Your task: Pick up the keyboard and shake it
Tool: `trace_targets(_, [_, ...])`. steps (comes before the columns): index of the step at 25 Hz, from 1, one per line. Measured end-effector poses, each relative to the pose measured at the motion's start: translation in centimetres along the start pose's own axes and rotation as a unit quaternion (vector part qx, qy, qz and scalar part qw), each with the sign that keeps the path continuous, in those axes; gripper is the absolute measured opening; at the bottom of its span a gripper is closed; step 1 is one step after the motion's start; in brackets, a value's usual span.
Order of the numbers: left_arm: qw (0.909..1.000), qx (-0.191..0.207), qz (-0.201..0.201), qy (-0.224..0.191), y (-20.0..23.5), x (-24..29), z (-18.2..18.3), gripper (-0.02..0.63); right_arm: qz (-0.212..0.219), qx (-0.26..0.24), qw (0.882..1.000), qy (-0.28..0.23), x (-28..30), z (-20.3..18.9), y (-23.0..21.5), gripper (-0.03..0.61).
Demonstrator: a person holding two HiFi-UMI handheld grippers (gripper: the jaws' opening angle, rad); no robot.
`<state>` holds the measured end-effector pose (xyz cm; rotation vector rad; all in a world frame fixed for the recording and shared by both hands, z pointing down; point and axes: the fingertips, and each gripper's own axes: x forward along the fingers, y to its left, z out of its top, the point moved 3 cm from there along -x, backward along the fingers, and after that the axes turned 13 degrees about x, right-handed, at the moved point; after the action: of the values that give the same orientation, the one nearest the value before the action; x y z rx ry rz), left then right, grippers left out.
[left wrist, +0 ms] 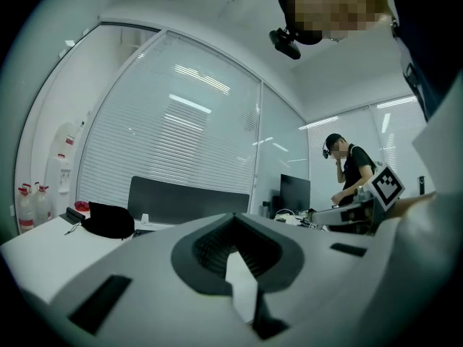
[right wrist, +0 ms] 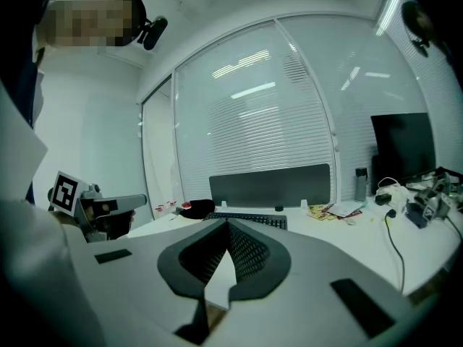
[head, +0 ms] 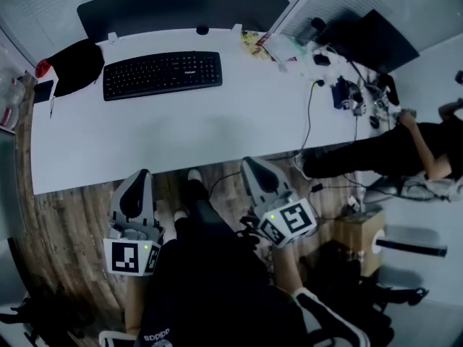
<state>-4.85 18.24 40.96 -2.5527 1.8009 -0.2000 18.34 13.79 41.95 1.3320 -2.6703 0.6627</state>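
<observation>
Grippers sit nearest, just short of the front edge of the white table [head: 181,147]: the left gripper [head: 136,183] and the right gripper [head: 255,170] each have their jaws pressed together with nothing between them. Beyond them, bare tabletop stretches to the black keyboard [head: 162,74], which lies flat toward the far left, well apart from both. A black bundle [head: 76,63] lies just left of it, and a dark divider panel [head: 181,9] stands behind.

A white table [head: 181,136] carries a black keyboard [head: 162,74], a black bag [head: 76,65] and a cable [head: 309,114].
</observation>
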Motion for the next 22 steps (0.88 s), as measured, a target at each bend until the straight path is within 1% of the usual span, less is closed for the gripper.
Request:
trace_targets(4, [1.0,-0.008,0.0,0.004,1.3,2.8,-0.8,0.002,0.001,0.011,1.0,-0.001,2.6,0.7,-2.3,0.002])
trace_targets(7, [0.9998,-0.007,0.015,0.008,3.4,5.6,-0.8,0.002,0.003,0.017,1.0,-0.001,5.5,2.0,-4.3,0.002])
trace_targets(11, [0.9992,-0.006,0.04,-0.006,6.4,9.5,0.0,0.002,0.004,0.015,1.0,0.003,9.5,4.2,-6.5,0.002])
trace_targets(13, [0.9989,-0.009,0.046,-0.004,7.3,11.2,0.2,0.002,0.005,0.014,1.0,0.011,11.2,5.1,-7.6,0.003])
trace_targets(16, [0.9985,-0.013,0.053,0.0,8.4,13.3,0.2,0.002,0.007,0.011,1.0,0.018,12.8,6.1,-8.9,0.002])
trace_targets(22, [0.9968,-0.004,0.079,0.01,10.3,15.4,0.0,0.002,0.009,0.019,0.999,0.029,14.5,6.9,-11.6,0.003])
